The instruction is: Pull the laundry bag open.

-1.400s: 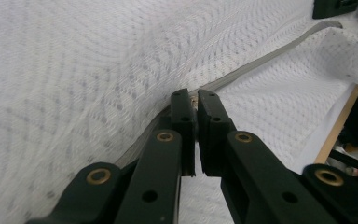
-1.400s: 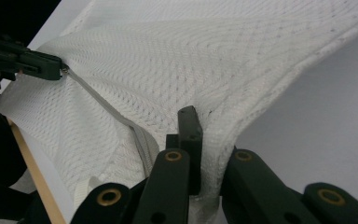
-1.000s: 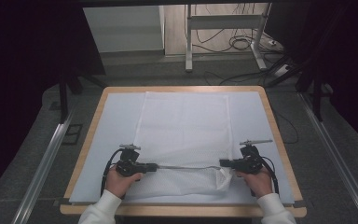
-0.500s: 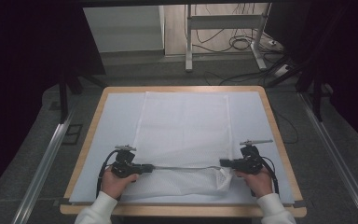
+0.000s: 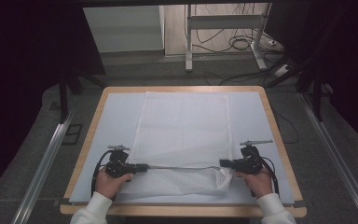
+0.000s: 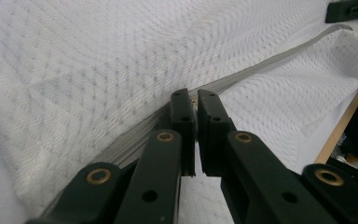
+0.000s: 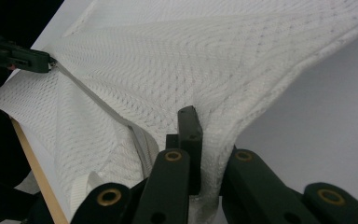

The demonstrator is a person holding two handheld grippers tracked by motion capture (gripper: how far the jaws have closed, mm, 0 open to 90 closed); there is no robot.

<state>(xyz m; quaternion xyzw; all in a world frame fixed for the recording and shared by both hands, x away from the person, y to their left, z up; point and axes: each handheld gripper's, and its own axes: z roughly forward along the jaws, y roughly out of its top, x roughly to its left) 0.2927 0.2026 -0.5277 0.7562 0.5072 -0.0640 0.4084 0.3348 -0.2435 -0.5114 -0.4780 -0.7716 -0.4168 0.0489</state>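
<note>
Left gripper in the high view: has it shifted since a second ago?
Yes, slightly: the left gripper, shut on the white mesh cloth, has edged toward the wooden table's left edge.

cloth: white mesh cloth (image 5: 182,135) flat on table (image 5: 89,140)
near edge: pulled taut between left gripper (image 5: 142,167) and right gripper (image 5: 223,163)

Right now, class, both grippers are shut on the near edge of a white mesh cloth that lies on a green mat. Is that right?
Not quite: the mat is pale blue-white, not green, as the high view shows. The rest holds: the left gripper and right gripper are shut on the near edge of the cloth.
</note>
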